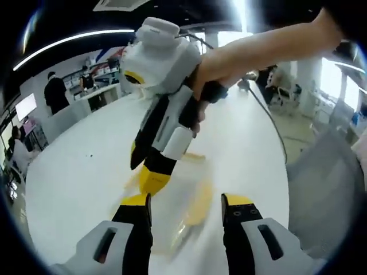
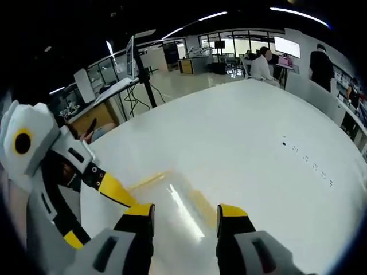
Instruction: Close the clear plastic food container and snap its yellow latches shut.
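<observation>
The clear plastic container (image 1: 182,213) lies on the white table (image 1: 80,172), blurred, with a yellow latch (image 1: 199,203) on its side. My left gripper (image 1: 186,215) stands open just over it, one jaw on either side. The right gripper (image 1: 151,179), held by a hand (image 1: 215,69), comes down from above with its yellow tips at the container's far edge. In the right gripper view the container (image 2: 175,203) lies ahead of the open right gripper (image 2: 184,220), a yellow latch (image 2: 203,207) beside it. The left gripper (image 2: 100,209) reaches in from the left.
The table's far edge (image 2: 172,97) curves away, with a tripod stand (image 2: 143,69) beyond it. Several people sit or stand at desks (image 2: 261,66) in the background. A grey chair back (image 1: 327,183) stands past the table's right edge. Small dark specks (image 2: 304,157) dot the tabletop.
</observation>
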`<state>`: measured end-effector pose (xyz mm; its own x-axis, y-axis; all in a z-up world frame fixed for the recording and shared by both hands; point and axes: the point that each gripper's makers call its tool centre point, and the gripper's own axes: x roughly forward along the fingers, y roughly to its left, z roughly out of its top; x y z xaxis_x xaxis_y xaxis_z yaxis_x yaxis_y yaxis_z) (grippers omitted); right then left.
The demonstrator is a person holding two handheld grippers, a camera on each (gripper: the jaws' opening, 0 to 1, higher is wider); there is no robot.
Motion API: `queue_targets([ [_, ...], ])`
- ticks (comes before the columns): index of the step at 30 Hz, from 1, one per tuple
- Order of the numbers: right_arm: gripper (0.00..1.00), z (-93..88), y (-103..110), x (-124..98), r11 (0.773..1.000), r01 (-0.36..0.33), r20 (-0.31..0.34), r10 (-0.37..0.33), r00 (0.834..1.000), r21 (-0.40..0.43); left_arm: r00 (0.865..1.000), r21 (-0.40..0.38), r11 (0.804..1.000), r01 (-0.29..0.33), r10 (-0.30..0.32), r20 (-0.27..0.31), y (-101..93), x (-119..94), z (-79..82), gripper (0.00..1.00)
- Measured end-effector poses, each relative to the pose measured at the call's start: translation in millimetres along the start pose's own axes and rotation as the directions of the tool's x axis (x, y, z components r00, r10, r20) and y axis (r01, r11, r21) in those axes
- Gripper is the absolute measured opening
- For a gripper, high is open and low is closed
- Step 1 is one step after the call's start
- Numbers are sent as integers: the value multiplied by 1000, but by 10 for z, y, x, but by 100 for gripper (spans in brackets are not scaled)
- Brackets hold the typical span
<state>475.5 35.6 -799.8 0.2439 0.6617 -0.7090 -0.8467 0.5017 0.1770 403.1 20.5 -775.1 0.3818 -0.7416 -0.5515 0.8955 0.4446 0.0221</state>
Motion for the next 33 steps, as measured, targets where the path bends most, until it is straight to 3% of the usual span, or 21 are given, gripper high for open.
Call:
queue_targets([
  [4,41,-23,-30,11,1000,-8,-14,8,1000,0,1000,-35,999,2,-1,10,35,56,-35,44],
  [10,42,-113,-8,63,999,-31,-55,29,998,-32,1000,-22,1000,-8,7,-30,-38,140,-188,47],
  [16,42,-121,-9,87,997,-53,-68,49,996,-53,997,68,998,-11,16,-80,-36,162,-278,45],
  [20,42,-126,-11,116,994,-70,-88,63,994,-80,995,88,996,-34,42,-94,57,166,-305,44],
  [23,43,-124,-6,123,993,-91,-95,83,992,-81,992,158,986,-44,61,-107,130,170,-322,43],
  [33,43,-131,-1,155,979,-184,-147,169,975,-91,996,251,968,0,23,-89,96,233,-321,43],
])
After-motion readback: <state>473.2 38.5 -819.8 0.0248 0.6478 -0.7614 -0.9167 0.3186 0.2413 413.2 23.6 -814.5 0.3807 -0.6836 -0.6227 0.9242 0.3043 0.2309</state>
